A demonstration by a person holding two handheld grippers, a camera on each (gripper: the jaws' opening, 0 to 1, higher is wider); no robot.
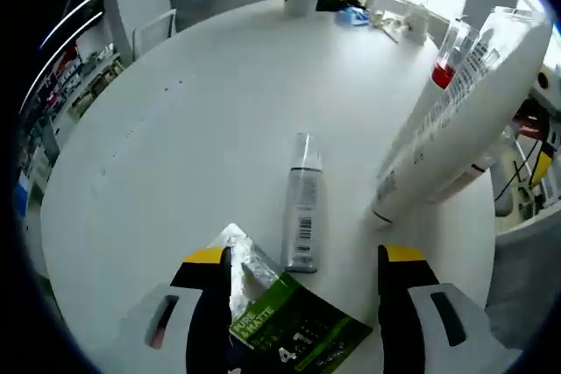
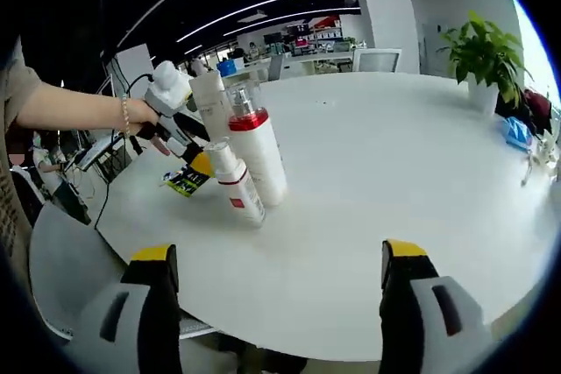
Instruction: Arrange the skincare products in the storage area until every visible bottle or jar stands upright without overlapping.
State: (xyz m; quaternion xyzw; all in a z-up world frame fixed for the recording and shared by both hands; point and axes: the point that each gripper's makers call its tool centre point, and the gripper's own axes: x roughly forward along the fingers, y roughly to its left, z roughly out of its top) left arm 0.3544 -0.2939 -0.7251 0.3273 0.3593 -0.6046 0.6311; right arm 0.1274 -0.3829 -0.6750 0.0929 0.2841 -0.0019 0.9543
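White round table (image 1: pixel 175 129) bearing a clear slim bottle (image 1: pixel 302 212) lying flat, just beyond the left gripper (image 1: pixel 302 295). Spreading wide, jaws flanking a green-labelled tube (image 1: pixel 280 308). Standing grouped in right gripper view: tall white bottle (image 2: pixel 209 102), red-collared bottle (image 2: pixel 256 146), small bottle (image 2: pixel 235 179). Hovering apart, holding nothing, right gripper (image 2: pixel 276 304).

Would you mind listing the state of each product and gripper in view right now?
Silver bottle: lying flat on the table.
Green sachet: flat, between the left gripper's jaws, not gripped.
Red-capped bottle: upright.
Small white bottle: upright beside it.
Left gripper: open.
Right gripper: open, empty.
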